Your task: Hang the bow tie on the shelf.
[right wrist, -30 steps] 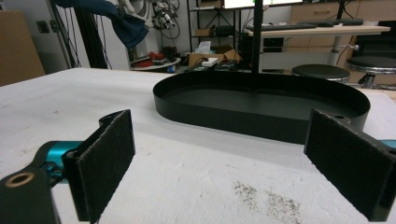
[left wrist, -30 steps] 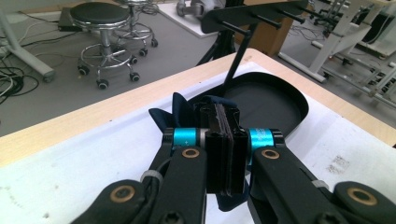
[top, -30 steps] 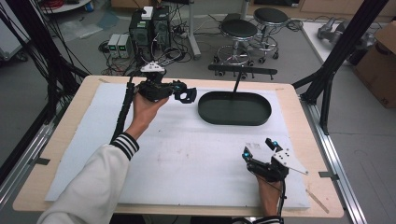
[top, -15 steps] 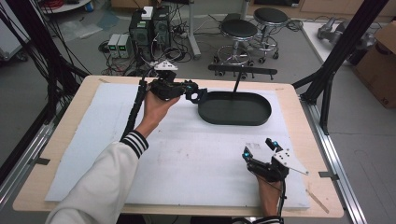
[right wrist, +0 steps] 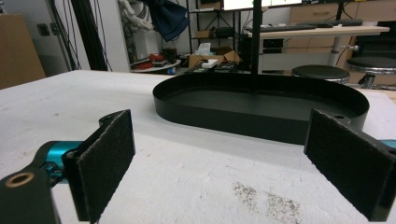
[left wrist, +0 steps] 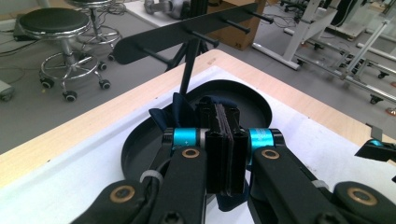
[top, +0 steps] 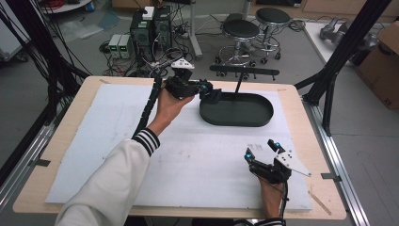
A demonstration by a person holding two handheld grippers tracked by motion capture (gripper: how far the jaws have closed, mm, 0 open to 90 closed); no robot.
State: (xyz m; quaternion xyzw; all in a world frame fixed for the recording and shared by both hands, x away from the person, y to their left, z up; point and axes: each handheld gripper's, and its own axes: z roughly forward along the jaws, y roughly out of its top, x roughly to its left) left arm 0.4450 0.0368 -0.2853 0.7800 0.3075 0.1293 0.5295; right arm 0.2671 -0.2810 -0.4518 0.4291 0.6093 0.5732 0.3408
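Note:
My left gripper [top: 211,94] is shut on a dark blue cloth [top: 215,97], held just above the left end of a black oval tray [top: 235,123]. In the left gripper view the jaws [left wrist: 225,116] are pressed together with the cloth [left wrist: 180,109] bunched around them and hanging over the tray [left wrist: 140,144]. A black rack [top: 244,71] with a peg bar [left wrist: 187,30] rises on a post from the tray's far side. My right gripper [top: 261,149] rests near the front right of the white mat, open and holding nothing [right wrist: 224,158], facing the tray wall [right wrist: 233,119].
A white foam mat [top: 117,141] covers most of the wooden table [top: 301,99]. Black frame posts [top: 339,56] stand at the table's back right and left. Stools [top: 240,30] and computer boxes [top: 150,28] are on the floor beyond the far edge.
My left hand has carried the cloth to the right, from over the mat to the tray's left end. The right gripper has stayed put and open.

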